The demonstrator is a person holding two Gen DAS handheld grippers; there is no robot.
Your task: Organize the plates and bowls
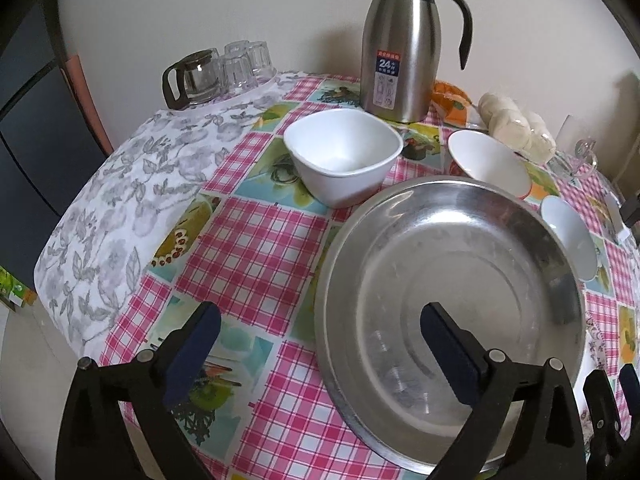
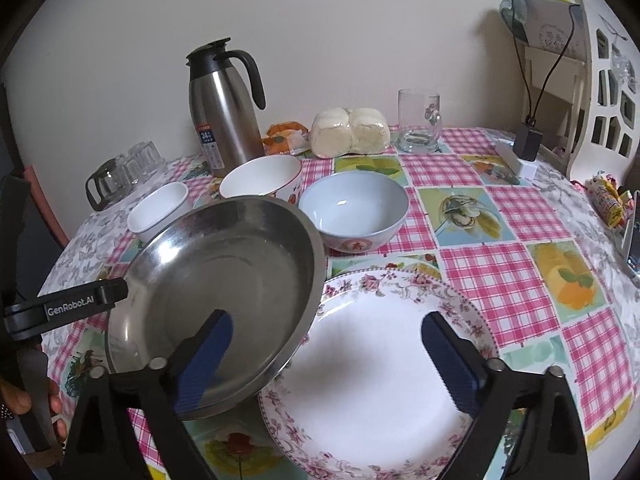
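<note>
Left wrist view: left gripper at the bottom, spread wide, pinching nothing; one finger over the checked cloth, the other over the steel pan at lower right. Above the pan, near centre, a square white bowl; to its right a round white bowl, then a pale bowl at the right edge. Steel jug at top centre, upturned glasses at upper left. Right wrist view: right gripper at the bottom, likewise spread wide and empty; left finger over the pan, right finger over the floral plate at lower centre. Pan edge overlapping the plate's left rim. Pale bowl above the plate, round white bowl and square bowl further left. Left gripper arm at the left edge.
</note>
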